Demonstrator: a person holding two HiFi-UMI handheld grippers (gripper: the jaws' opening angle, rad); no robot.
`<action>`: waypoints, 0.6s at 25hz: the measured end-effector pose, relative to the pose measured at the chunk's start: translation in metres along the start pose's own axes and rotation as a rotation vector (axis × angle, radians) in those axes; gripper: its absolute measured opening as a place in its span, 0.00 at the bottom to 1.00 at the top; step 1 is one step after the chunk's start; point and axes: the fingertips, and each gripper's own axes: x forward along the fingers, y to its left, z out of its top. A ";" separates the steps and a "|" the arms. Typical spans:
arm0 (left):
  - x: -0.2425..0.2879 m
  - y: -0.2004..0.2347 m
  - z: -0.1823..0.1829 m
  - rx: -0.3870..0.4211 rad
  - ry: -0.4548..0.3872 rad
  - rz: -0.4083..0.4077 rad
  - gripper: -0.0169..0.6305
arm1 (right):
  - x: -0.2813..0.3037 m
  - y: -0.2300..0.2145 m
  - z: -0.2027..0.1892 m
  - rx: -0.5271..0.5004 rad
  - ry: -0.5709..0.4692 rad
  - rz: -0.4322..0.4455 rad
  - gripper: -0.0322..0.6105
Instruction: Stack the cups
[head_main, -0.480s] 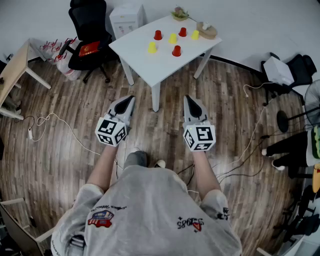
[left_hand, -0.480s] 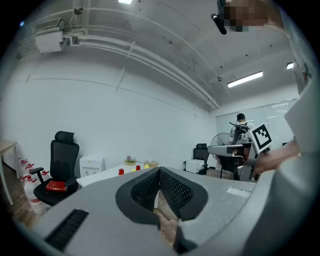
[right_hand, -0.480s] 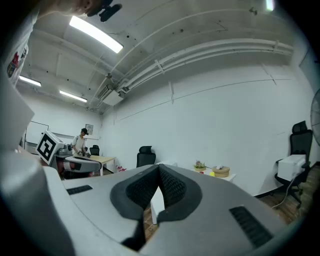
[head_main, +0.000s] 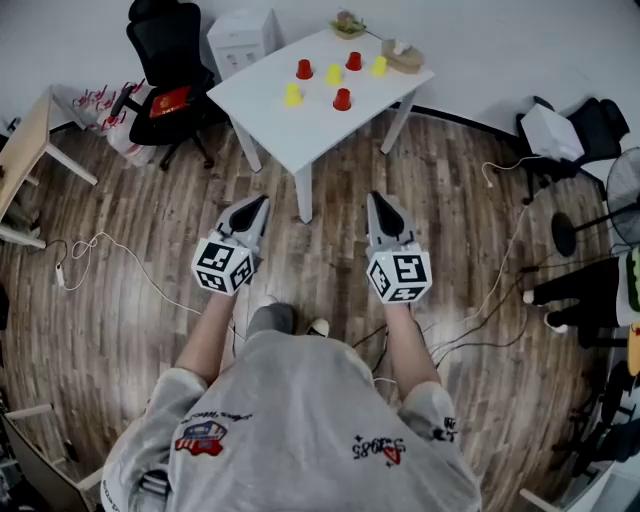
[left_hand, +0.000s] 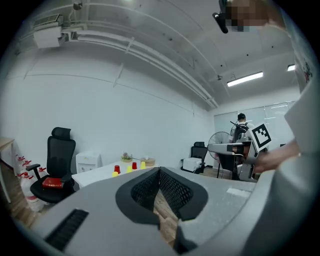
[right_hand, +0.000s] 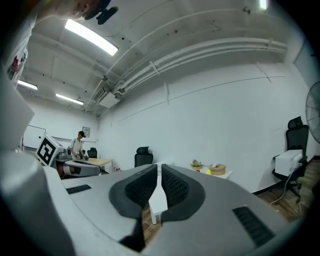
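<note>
Three red cups (head_main: 304, 69) and three yellow cups (head_main: 333, 74) stand apart on a white table (head_main: 300, 130) at the top of the head view, far ahead of both grippers. My left gripper (head_main: 259, 204) and right gripper (head_main: 379, 202) are held side by side over the wooden floor, pointing at the table, both shut and empty. In the left gripper view the left gripper (left_hand: 160, 172) shows the cups (left_hand: 117, 169) small in the distance. Past the right gripper (right_hand: 160, 171), the right gripper view catches one yellow cup (right_hand: 208, 171).
A black office chair (head_main: 170, 50) and a white cabinet (head_main: 240, 38) stand left of the table. A wooden desk (head_main: 30, 130) is at far left, cables (head_main: 120, 250) trail on the floor, and bags and a fan (head_main: 625, 200) crowd the right. A wooden bowl (head_main: 402, 58) sits on the table.
The table and cups sit slightly higher and further left in the head view. Both grippers keep the same pose and stay shut.
</note>
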 end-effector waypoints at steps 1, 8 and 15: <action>0.001 -0.001 0.000 0.000 0.001 0.000 0.04 | 0.000 -0.001 0.001 -0.008 0.001 -0.003 0.10; 0.011 -0.005 0.001 0.008 0.011 0.008 0.04 | 0.003 -0.017 0.005 -0.036 -0.033 -0.046 0.51; 0.008 -0.002 -0.005 -0.009 0.022 0.038 0.04 | 0.006 -0.021 -0.004 -0.028 0.008 -0.046 0.57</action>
